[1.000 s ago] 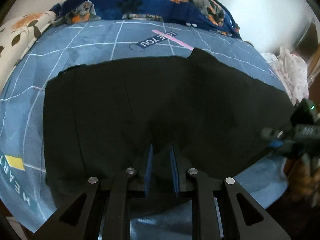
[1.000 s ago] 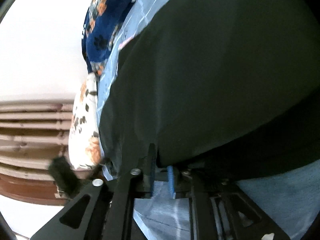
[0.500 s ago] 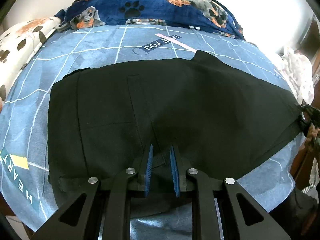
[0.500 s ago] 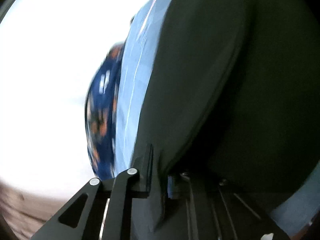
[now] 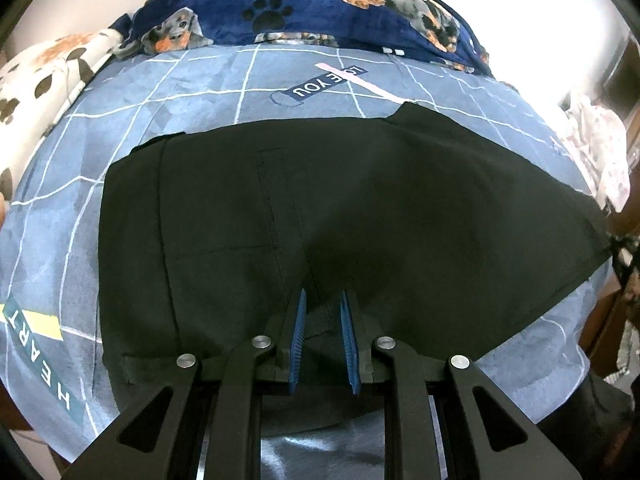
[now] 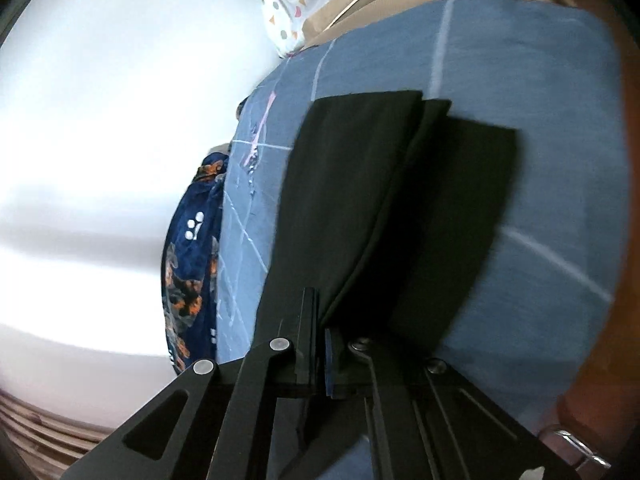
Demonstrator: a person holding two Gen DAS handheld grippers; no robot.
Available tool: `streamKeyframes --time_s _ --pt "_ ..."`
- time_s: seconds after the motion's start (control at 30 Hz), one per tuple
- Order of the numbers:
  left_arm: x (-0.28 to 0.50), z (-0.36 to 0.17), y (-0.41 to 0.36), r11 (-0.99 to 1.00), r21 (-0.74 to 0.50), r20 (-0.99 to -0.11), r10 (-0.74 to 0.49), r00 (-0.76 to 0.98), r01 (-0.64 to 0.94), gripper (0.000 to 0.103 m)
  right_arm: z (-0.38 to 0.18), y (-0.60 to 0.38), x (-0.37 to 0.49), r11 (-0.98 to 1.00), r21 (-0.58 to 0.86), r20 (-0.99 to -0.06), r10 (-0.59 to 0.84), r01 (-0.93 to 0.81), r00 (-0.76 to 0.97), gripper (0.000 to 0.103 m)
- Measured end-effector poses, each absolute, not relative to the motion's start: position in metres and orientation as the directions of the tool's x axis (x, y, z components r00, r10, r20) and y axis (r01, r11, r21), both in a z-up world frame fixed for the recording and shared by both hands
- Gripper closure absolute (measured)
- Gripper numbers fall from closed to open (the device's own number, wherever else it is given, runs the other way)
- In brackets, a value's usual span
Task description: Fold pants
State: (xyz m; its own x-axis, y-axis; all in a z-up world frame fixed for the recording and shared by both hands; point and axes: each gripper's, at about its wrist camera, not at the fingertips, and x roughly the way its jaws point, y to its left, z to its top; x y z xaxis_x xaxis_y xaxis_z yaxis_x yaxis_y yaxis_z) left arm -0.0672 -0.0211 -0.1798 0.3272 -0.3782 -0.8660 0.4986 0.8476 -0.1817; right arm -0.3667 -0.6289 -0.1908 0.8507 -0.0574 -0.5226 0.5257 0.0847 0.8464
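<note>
Black pants (image 5: 360, 208) lie spread flat across a blue grid-patterned bed sheet (image 5: 168, 92), waistband toward me. My left gripper (image 5: 323, 304) hovers over the near waist edge with its blue-padded jaws a little apart and nothing between them. In the right wrist view, my right gripper (image 6: 322, 320) is shut on an edge of the black pants (image 6: 352, 184), with the cloth pinched between its jaws. The fabric runs away from it across the sheet (image 6: 520, 60), the legs lying folded one over the other.
A dark blue dog-print blanket (image 5: 320, 4) lies at the far side of the bed. A white spotted pillow (image 5: 44, 76) is at the far left. Pale patterned cloth (image 5: 596, 148) lies at the right edge. Wooden furniture (image 6: 40, 432) stands beside the bed.
My left gripper has let go of the waist and risen slightly. My right gripper has swung round with the pants edge, so its view now runs along the folded legs.
</note>
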Motion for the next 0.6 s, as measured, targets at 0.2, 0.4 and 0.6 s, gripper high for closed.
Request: streamKeyframes --time_s 0.2,0.4,0.6 --pt "-0.060 -0.182 -0.007 0.861 -0.154 -0.870 -0.350 0.346 0.484 0.083 -0.200 -0.633 -0.382 0.085 0.843 -0.530 -0.040 0.531 0.847 0.102" --pt "-0.057 -0.183 0.002 0.863 -0.188 -0.866 -0.371 0.335 0.470 0.083 -0.202 -0.635 -0.393 0.044 0.852 -0.521 -0.026 0.522 0.853 0.102" --pt "-0.058 -0.182 -0.002 0.857 -0.159 -0.869 -0.357 0.341 0.491 0.082 -0.198 -0.632 -0.397 0.062 0.830 -0.554 -0.020 0.554 0.833 0.102"
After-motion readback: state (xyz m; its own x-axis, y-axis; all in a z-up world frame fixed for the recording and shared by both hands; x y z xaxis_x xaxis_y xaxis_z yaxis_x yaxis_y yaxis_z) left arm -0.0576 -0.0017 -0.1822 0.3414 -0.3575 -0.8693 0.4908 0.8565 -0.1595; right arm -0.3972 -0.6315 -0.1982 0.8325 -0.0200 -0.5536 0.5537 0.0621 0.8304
